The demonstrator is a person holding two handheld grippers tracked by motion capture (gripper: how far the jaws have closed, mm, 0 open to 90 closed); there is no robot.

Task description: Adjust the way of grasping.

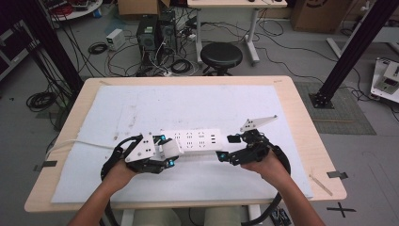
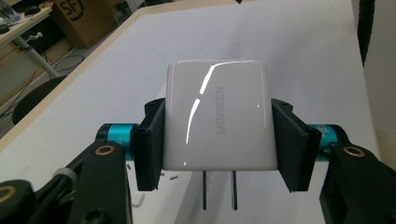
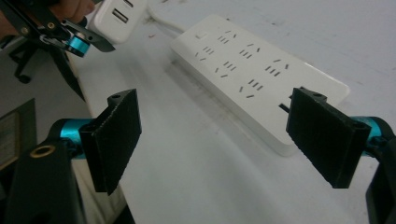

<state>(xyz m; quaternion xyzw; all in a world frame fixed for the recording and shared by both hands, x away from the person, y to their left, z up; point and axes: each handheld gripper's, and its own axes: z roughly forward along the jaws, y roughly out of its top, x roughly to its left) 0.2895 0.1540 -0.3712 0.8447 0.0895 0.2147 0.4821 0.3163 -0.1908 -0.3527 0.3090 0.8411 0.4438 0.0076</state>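
Lab: floor cables [image 1: 113,59], computer towers [image 1: 157,30]

My left hand-held gripper [image 2: 218,140] clamps a glossy white UGREEN charger [image 2: 218,119] by its sides — both black pads pressed flat against it. Its two metal prongs [image 2: 219,189] point toward 6 o'clock, over the white-covered table [image 2: 289,51].

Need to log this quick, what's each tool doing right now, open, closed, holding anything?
Left tool: closed on the white charger.
Right tool: open, holding nothing, beside the power strip.
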